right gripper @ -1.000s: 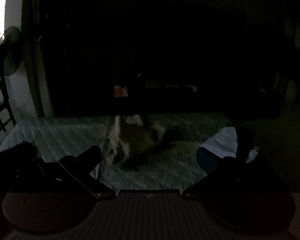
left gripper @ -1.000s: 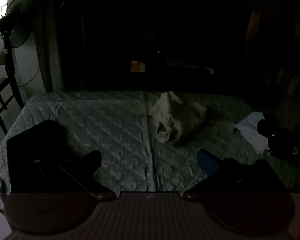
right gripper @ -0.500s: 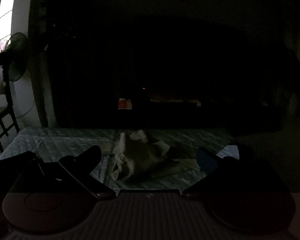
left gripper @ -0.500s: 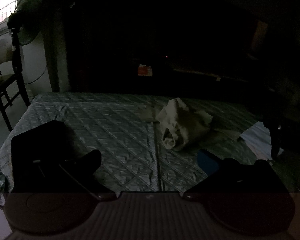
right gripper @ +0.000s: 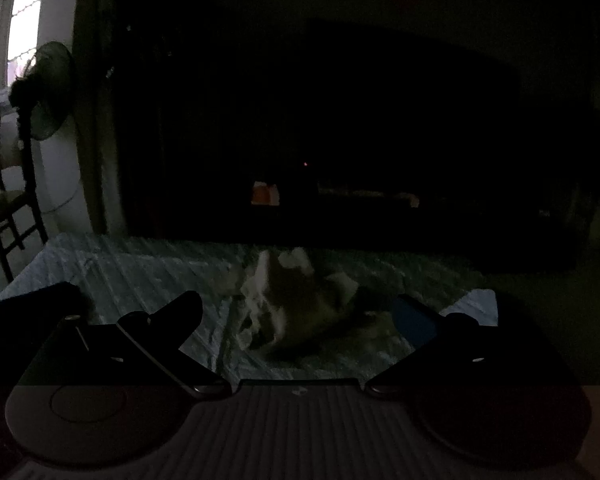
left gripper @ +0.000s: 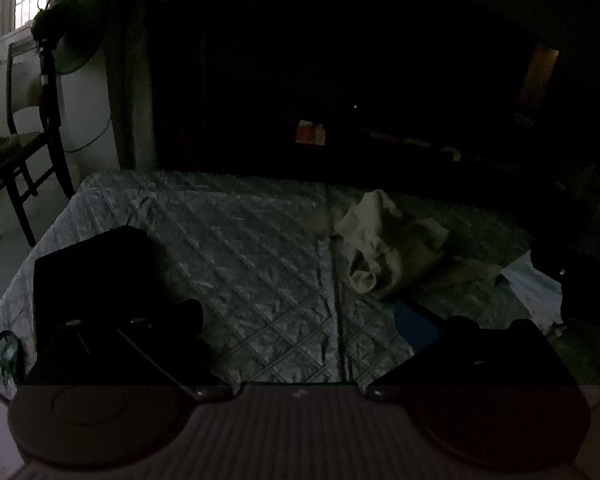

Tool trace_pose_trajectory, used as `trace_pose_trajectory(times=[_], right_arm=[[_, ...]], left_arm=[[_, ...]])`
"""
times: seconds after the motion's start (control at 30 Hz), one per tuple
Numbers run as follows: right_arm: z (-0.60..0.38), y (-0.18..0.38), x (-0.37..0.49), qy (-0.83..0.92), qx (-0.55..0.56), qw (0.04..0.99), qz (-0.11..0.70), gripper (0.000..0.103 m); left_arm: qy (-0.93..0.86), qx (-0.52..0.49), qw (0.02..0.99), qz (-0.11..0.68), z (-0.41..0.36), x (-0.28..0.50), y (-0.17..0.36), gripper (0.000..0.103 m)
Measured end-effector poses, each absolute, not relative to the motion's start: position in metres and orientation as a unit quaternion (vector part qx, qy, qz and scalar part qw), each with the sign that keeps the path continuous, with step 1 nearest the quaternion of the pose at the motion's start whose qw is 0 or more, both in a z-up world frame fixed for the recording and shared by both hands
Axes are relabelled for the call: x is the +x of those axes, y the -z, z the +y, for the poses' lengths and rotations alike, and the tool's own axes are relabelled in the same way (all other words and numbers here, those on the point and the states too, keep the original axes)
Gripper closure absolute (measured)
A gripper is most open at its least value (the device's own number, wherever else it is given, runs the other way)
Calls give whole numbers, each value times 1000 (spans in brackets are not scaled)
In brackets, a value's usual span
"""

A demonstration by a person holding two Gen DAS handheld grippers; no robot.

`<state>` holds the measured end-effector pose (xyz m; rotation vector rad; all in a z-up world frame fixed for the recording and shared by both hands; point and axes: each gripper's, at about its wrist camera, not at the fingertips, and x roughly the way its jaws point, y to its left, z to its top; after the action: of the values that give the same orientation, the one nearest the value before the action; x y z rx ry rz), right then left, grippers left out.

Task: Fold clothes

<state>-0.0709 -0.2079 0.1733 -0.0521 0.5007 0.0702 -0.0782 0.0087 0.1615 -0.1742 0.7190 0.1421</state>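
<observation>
hovering over the near edge of the quilted bed (left gripper: pixel 228 248), both tools empty and nothing yet lifted. left gripper (left gripper: pixel 300 320) spread wide, holding nothing, well short of the cloth. right gripper (right gripper: pixel 300 312) equally wide, also empty, aimed straight at the pale crumpled garment (right gripper: pixel 296 300), which shows between its fingers but lies further off on the mattress, not touched.

seen from the left view, that garment (left gripper: pixel 388 248) sits right of the bed's centre seam, bunched into a heap with no hem or sleeve laid flat. dim light and some blur; cannot tell what kind of garment. a white cloth (left gripper: pixel 532 288) at the bed's right edge, beside a dark shape too murky to name. a dark folded piece (left gripper: pixel 100 272) on the near left part of the bed. standing fan (left gripper: pixel 72 20) and chair (left gripper: pixel 8 152) off to the left by the window.

judged as the very start: approach and pick-up, before any fold. next move likely calls for lowering onto the heap, pinching two separate edges or corners, then lifting and spreading it flat on the open quilt to the left of the seam. hard part: finding a true edge in a wad this dark, rather than catching several layers at once.
</observation>
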Motion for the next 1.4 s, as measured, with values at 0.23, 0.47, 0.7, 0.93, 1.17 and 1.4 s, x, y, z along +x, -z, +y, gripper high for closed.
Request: trace_pose_trajectory(times=[0.23, 0.47, 0.7, 0.93, 1.17, 1.4], right_arm=[[-214, -154, -55, -35, -33, 963, 266, 1], [-212, -124, -18, -41, -33, 957, 285, 2], [-198, -81, 53, -52, -51, 950, 305, 4], [-153, -24, 138, -84, -118, 930, 336, 8], [-129, 49, 194, -69, -139, 894, 420, 64], [-171, 12, 168, -61, -51, 923, 377, 93]], left_arm=[[-71, -84, 923, 370, 20, -61, -135, 1], [-70, -82, 919, 379, 43, -29, -104, 1], [-118, -92, 912, 381, 82, 30, -72, 1], [-159, -165, 896, 382, 118, 67, -51, 2], [-169, -152, 892, 391, 124, 83, -41, 1], [-183, -204, 880, 387, 147, 71, -41, 1]])
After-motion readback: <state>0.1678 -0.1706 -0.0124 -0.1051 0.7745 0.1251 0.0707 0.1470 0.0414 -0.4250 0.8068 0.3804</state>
